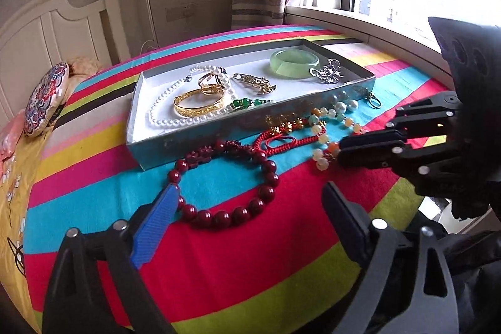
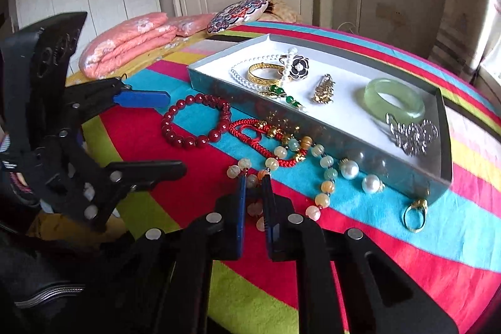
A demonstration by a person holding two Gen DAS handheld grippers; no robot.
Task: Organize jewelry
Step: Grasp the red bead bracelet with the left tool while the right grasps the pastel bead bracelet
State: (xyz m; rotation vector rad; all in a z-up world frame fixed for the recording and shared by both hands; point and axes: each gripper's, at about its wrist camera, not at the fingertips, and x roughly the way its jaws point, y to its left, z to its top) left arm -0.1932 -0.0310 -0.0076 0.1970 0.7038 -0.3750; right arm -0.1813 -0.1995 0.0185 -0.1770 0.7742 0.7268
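Pastel bead bracelet pinched in my right tongs; left tongs gape over the dark-red one. Tray half-filled; several pieces remain on the bed.

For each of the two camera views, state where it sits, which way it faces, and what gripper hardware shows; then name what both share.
Left wrist: sits on the left gripper, looking down over the dark red bead bracelet toward the grey jewelry tray and window; its jaws stand open, the right gripper enters from the right.
Right wrist: sits on the right gripper, facing the tray and white headboard; its jaws are shut on the pastel bead strand; the left gripper shows at left.
Shared: tray, striped blanket, red bracelet, bead strand.
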